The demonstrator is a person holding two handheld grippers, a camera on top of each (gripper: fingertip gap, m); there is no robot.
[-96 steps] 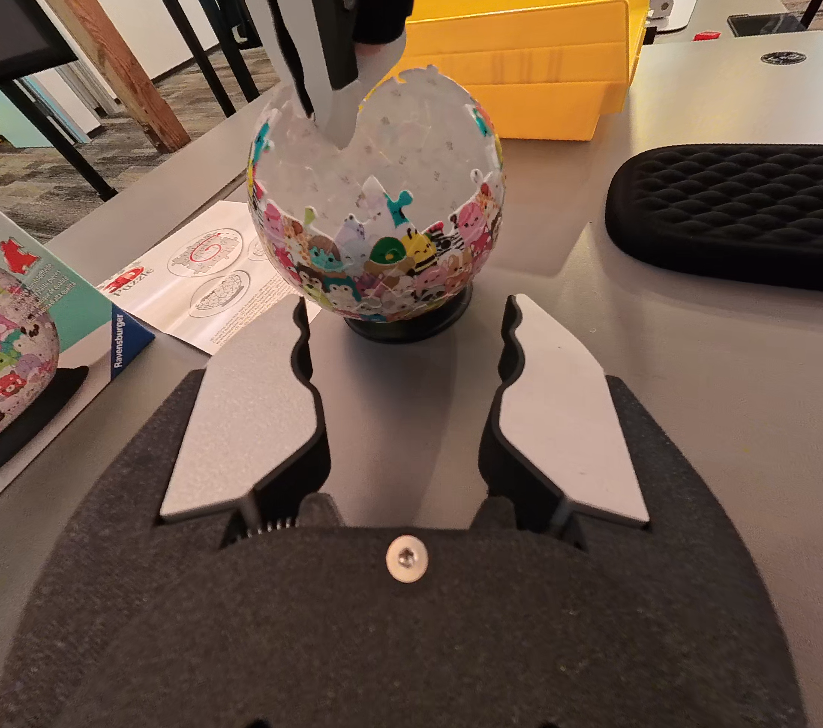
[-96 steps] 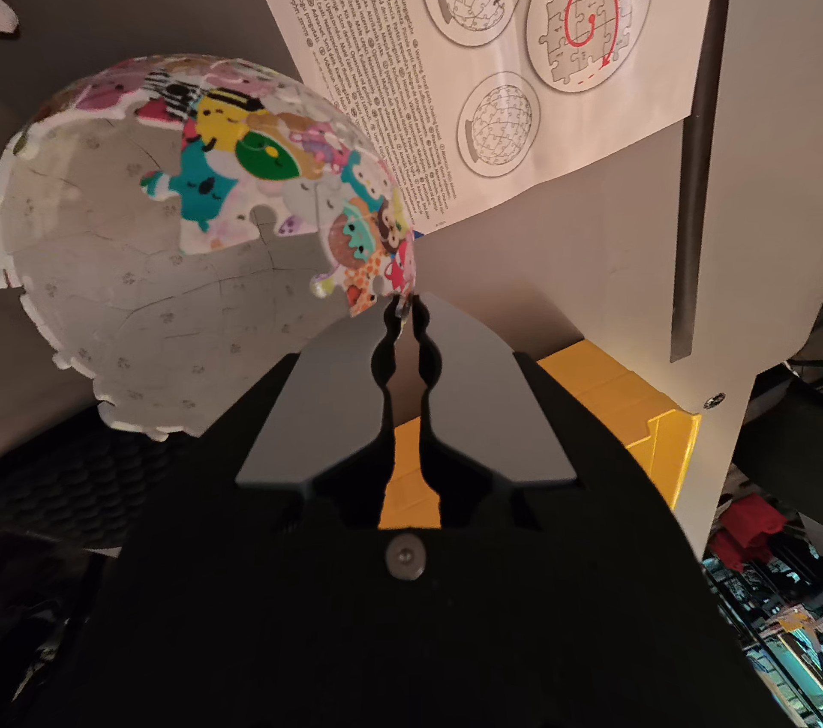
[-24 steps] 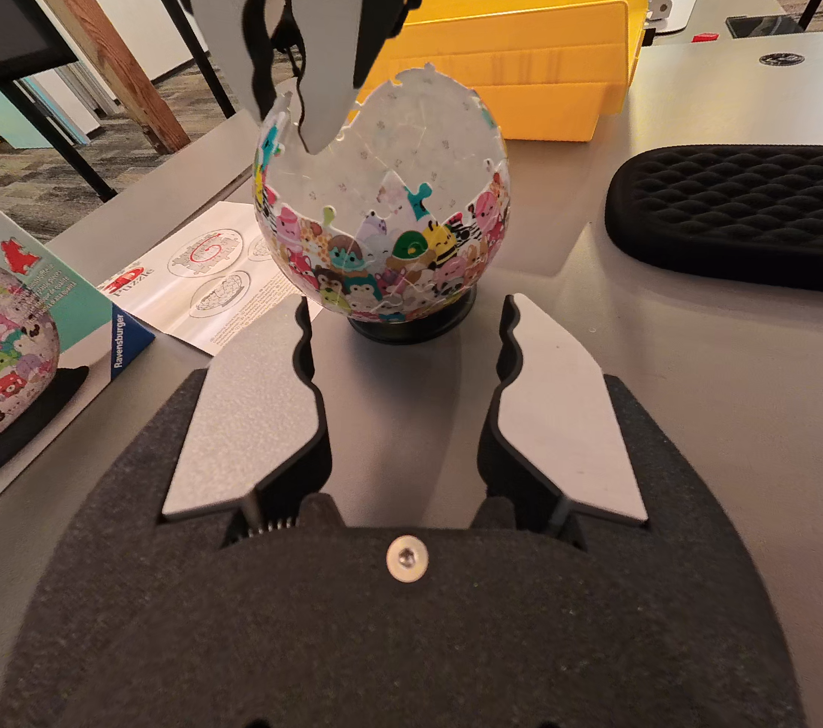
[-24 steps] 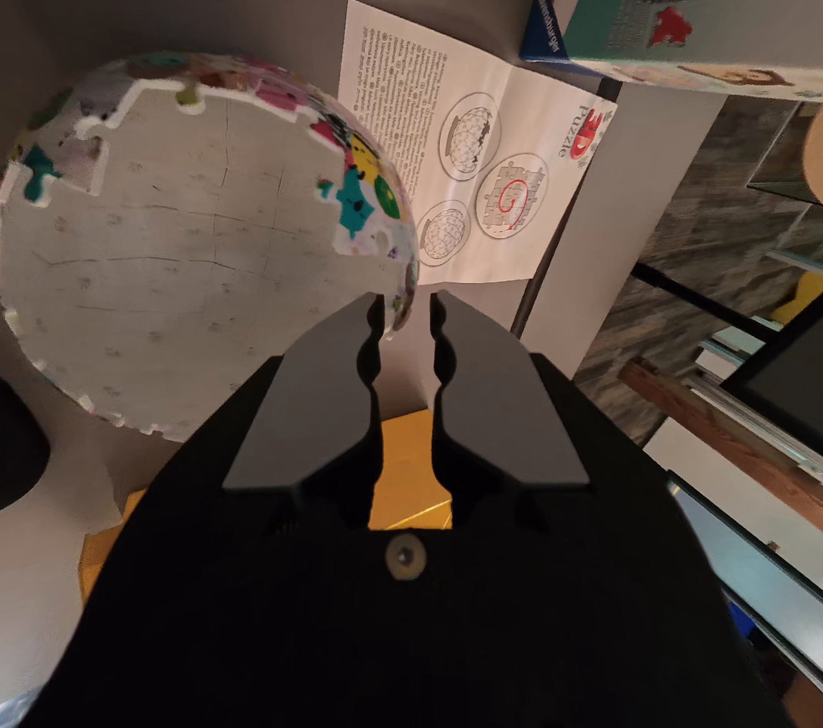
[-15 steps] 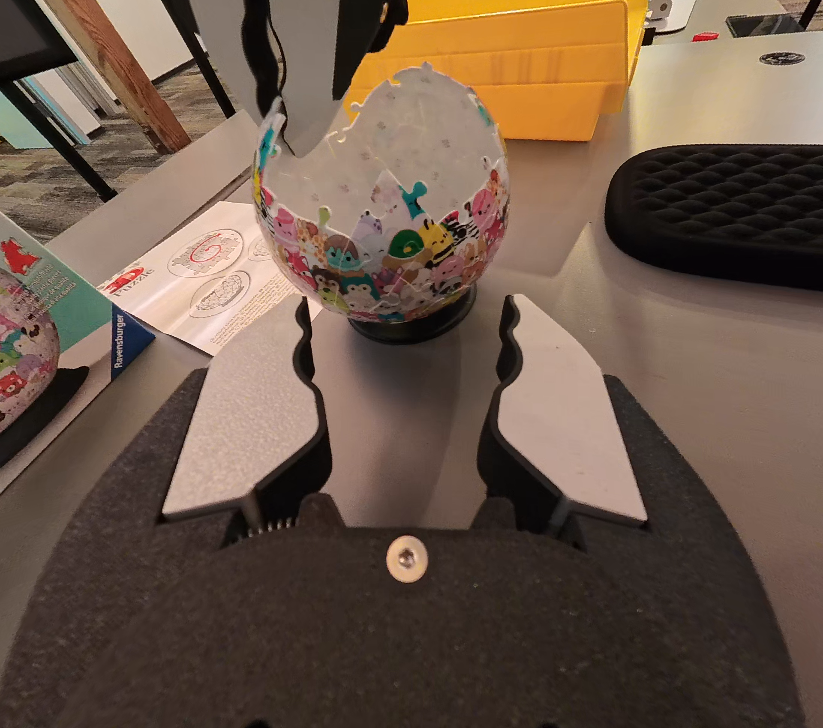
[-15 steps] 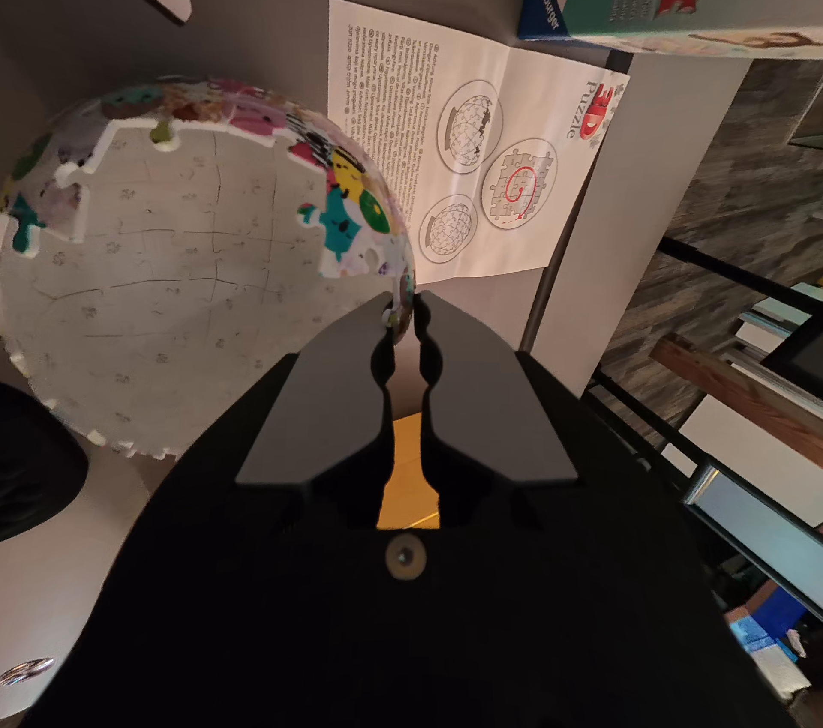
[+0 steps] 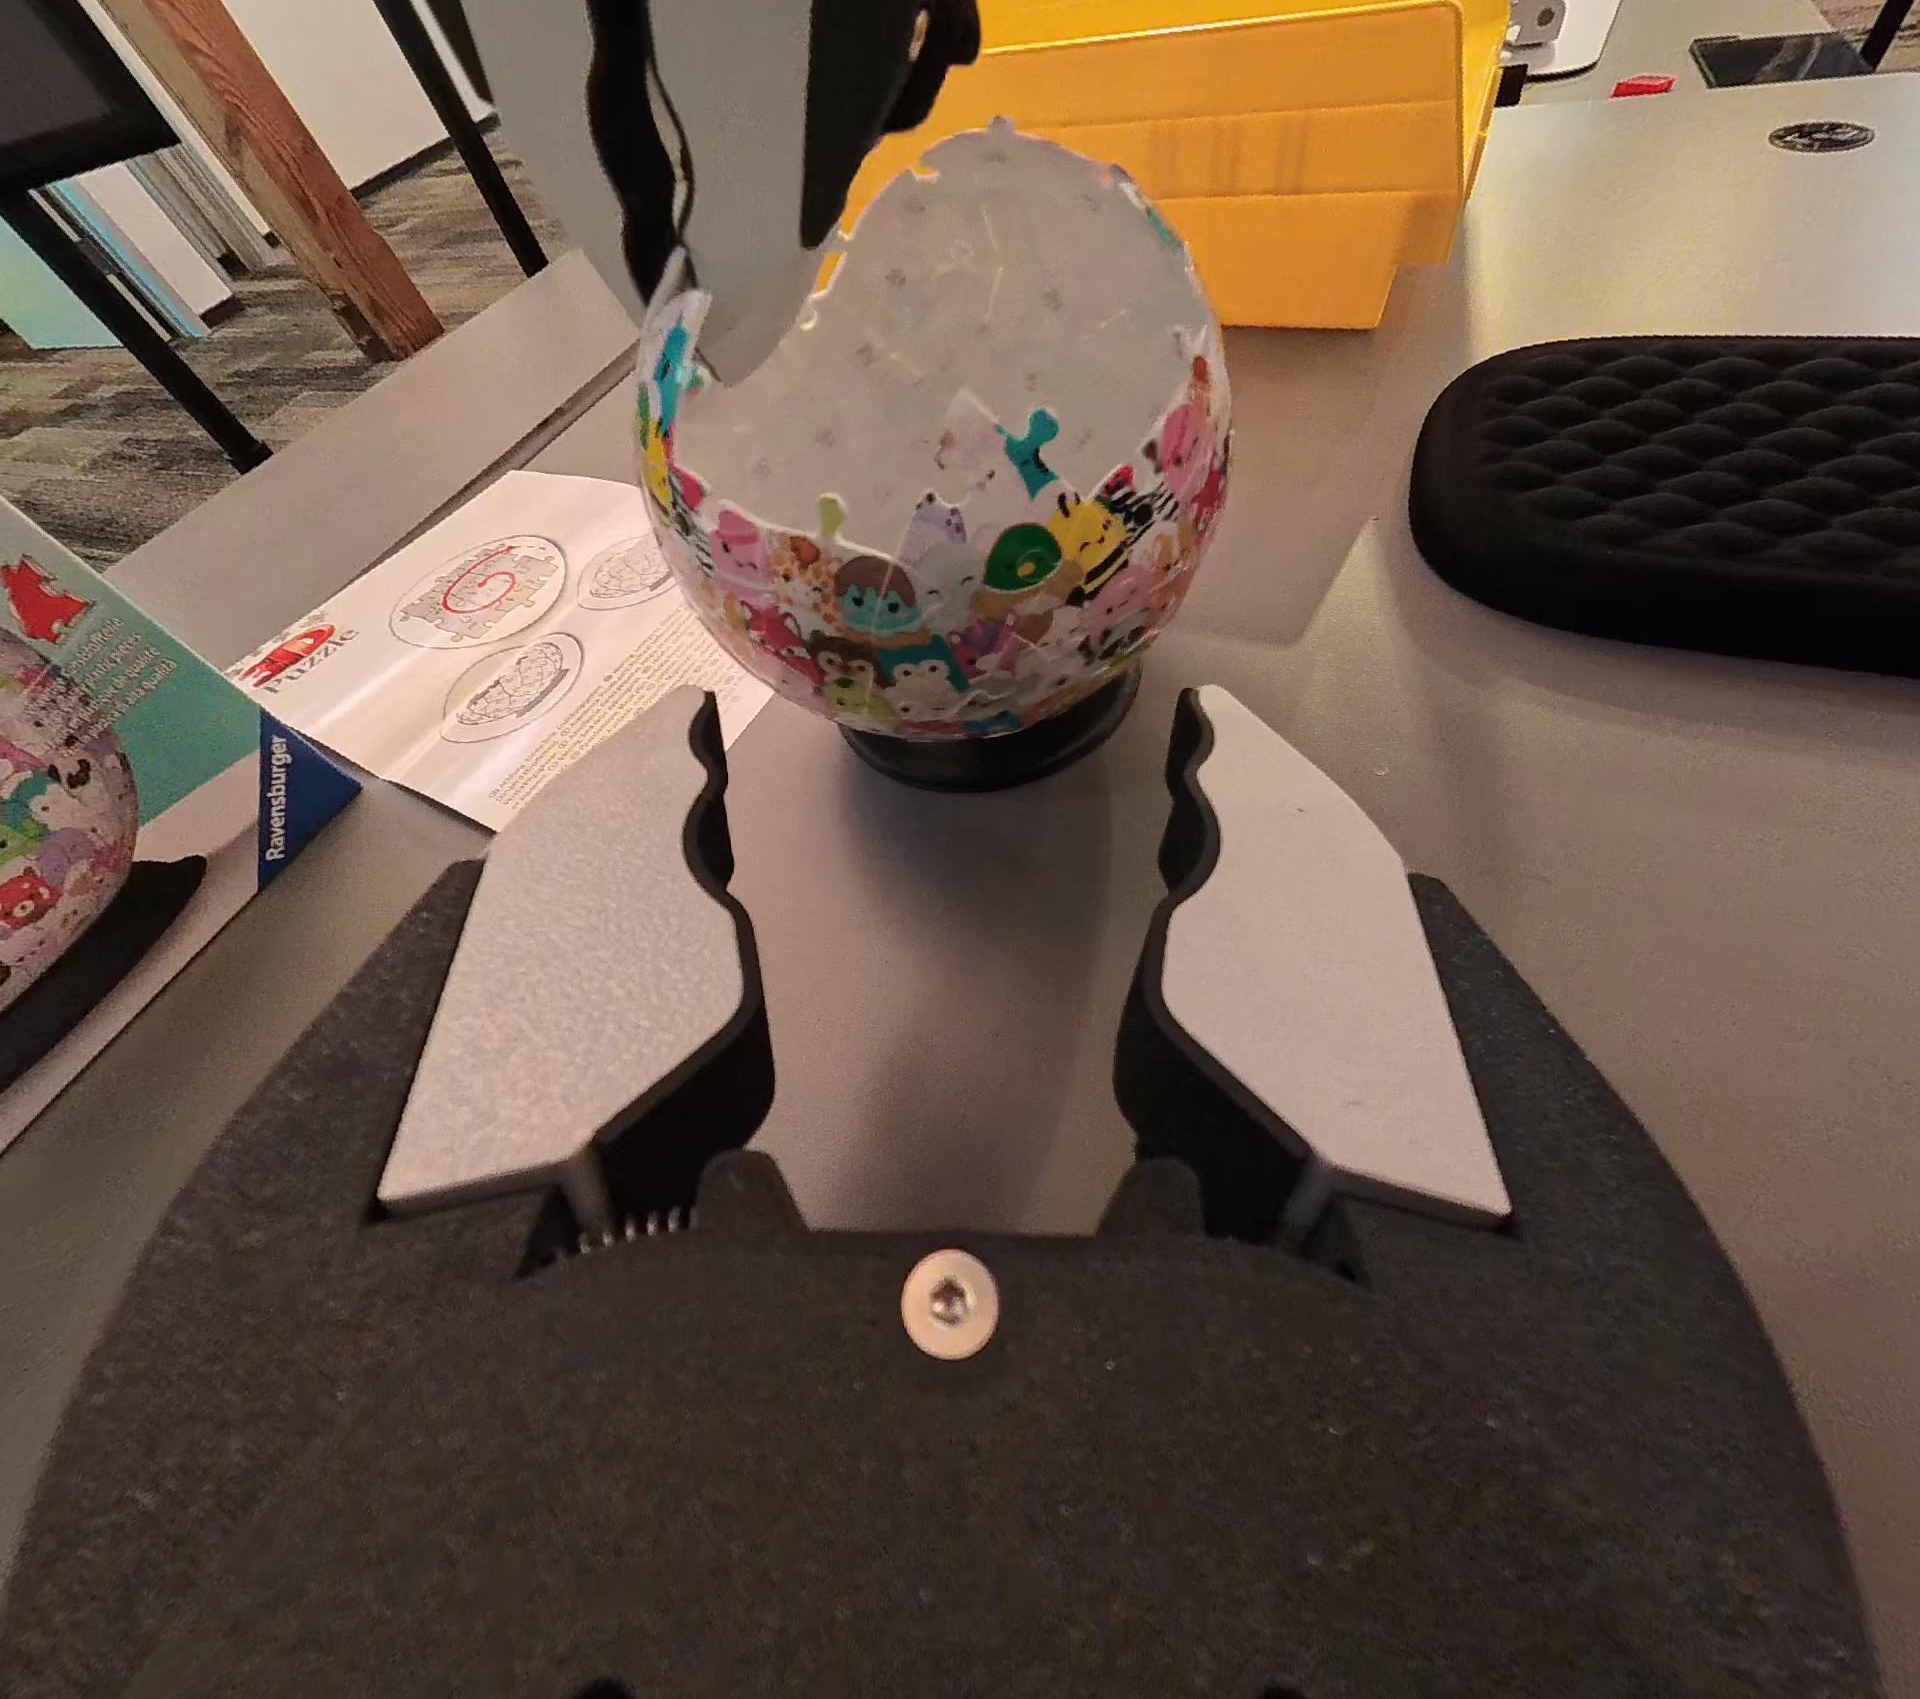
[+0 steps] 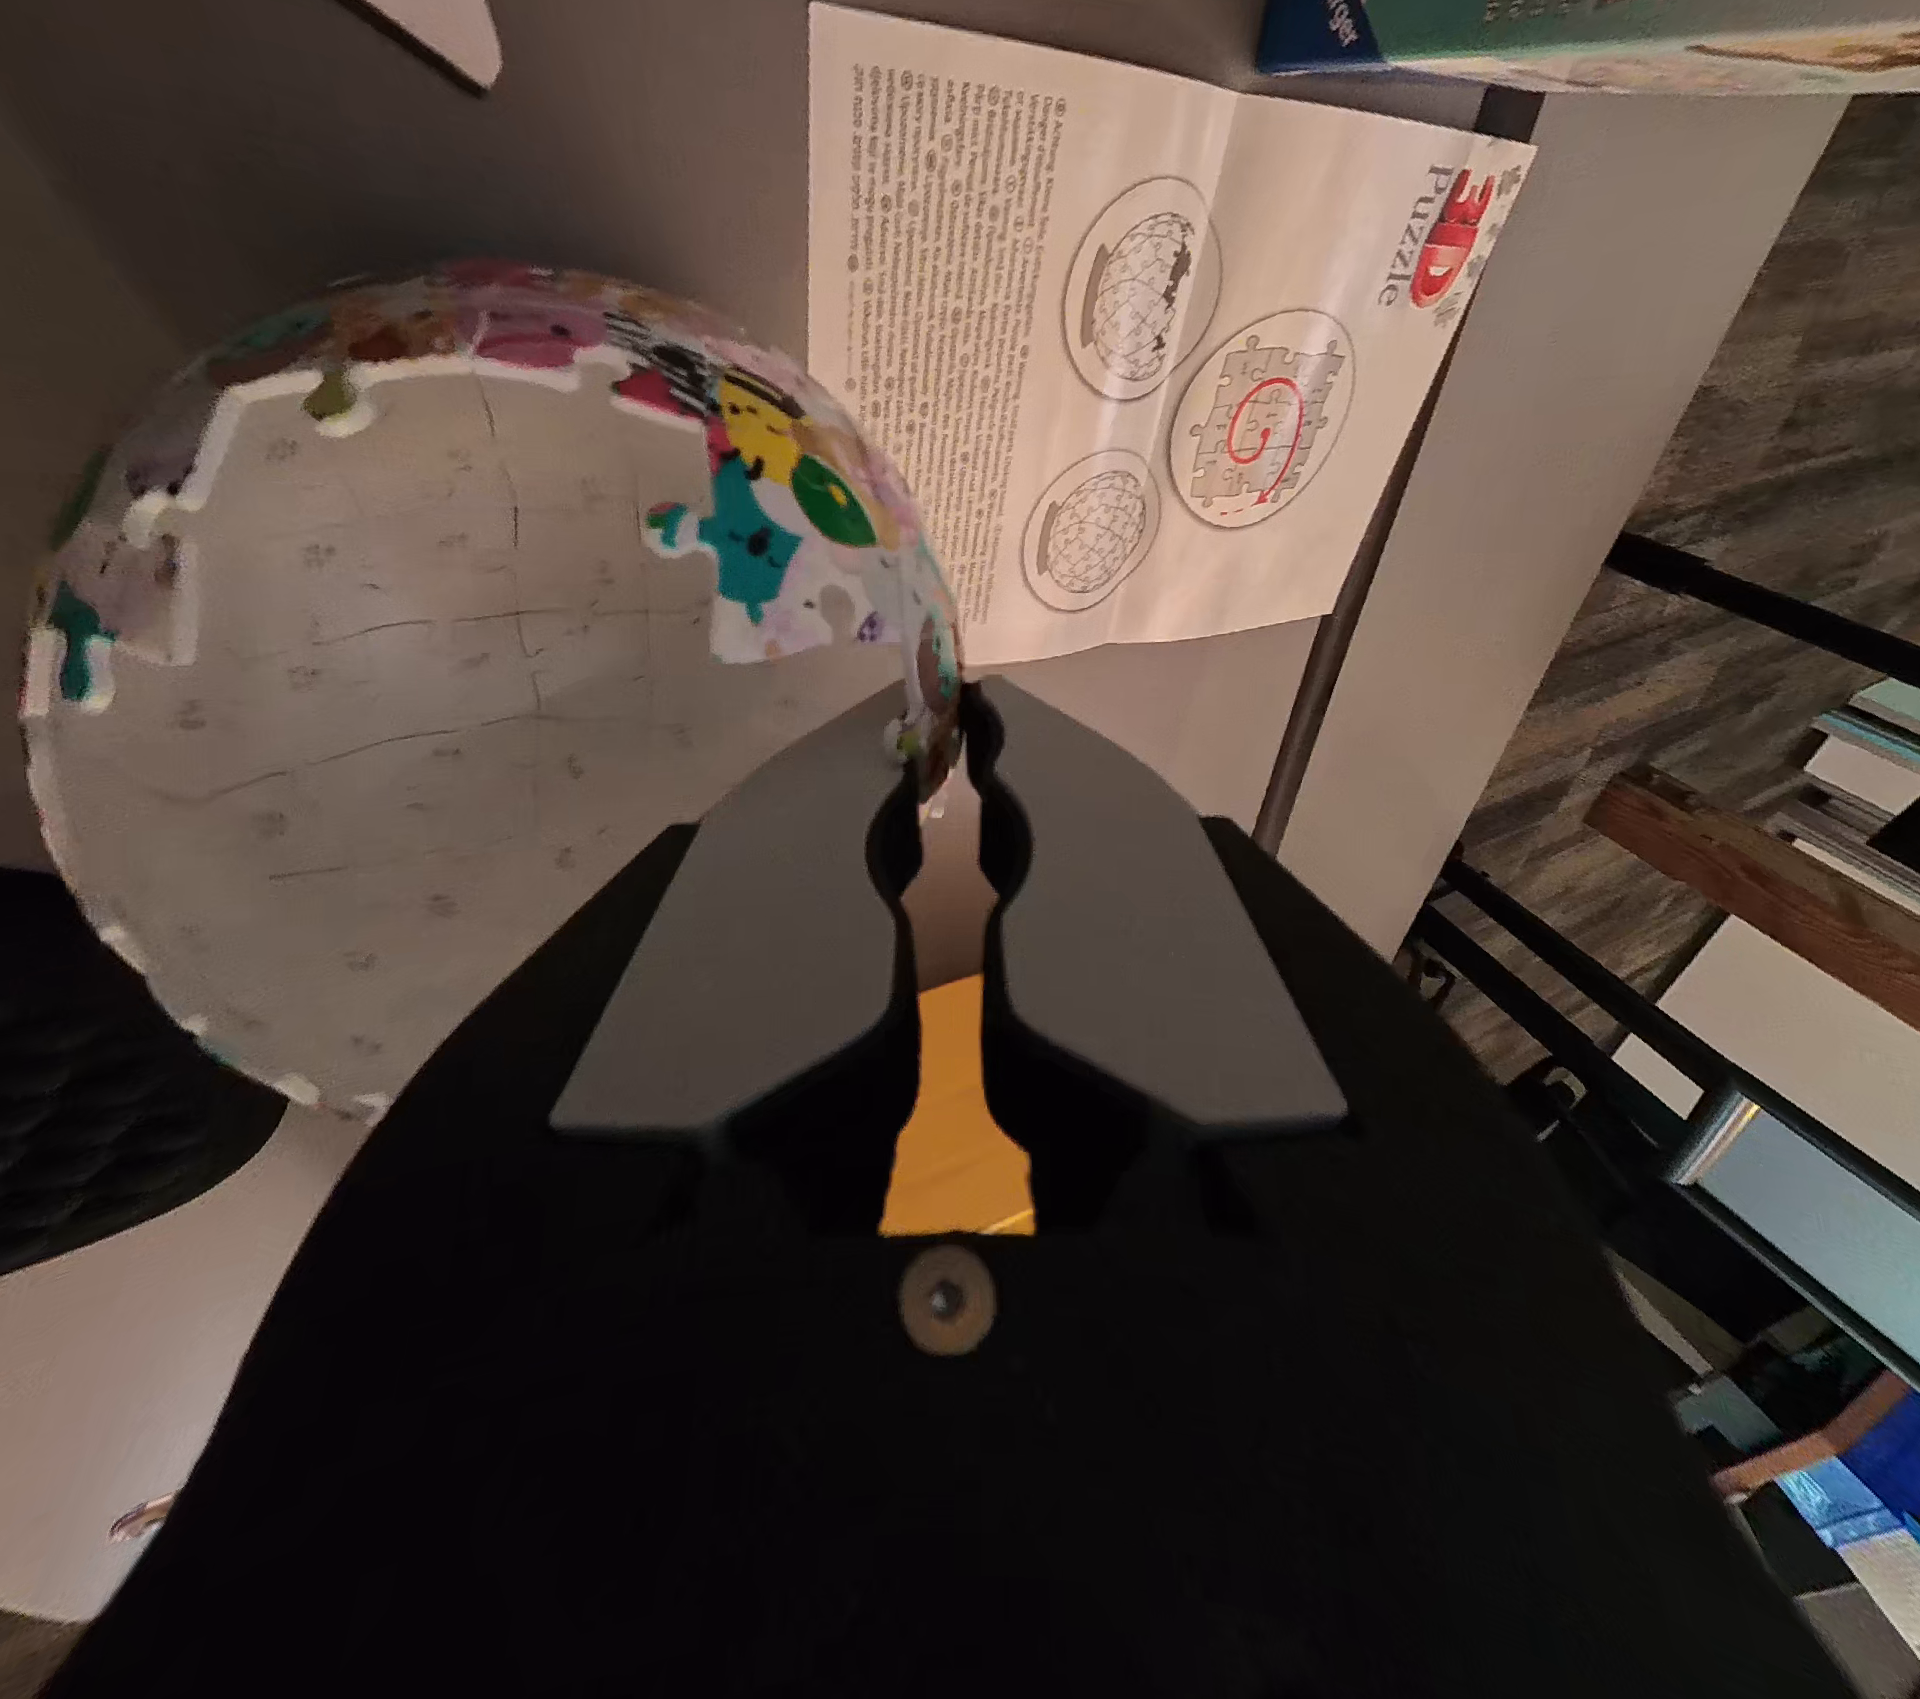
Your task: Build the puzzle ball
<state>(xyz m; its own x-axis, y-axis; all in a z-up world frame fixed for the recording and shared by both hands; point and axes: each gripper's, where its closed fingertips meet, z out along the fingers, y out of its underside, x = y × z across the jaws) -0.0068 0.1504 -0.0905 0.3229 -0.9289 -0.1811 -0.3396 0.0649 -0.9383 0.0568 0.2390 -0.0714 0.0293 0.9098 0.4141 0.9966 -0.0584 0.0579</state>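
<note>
Right gripper: jaws nearly closed, pinching the jagged upper rim of the puzzle ball from above. Left gripper: jaws wide, empty, low over the table just short of the ball.

The ball sits on a black ring stand, lower half built, top open. We judge it a light, thin shell of curved plastic pieces, stiff in places but liable to pop apart at the seams. We would hold it low on the finished band, or steady it at the stand, and keep rim pinches gentle.

An instruction sheet and the puzzle box beside it carry print and a logo; we leave the wording unrecorded.
</note>
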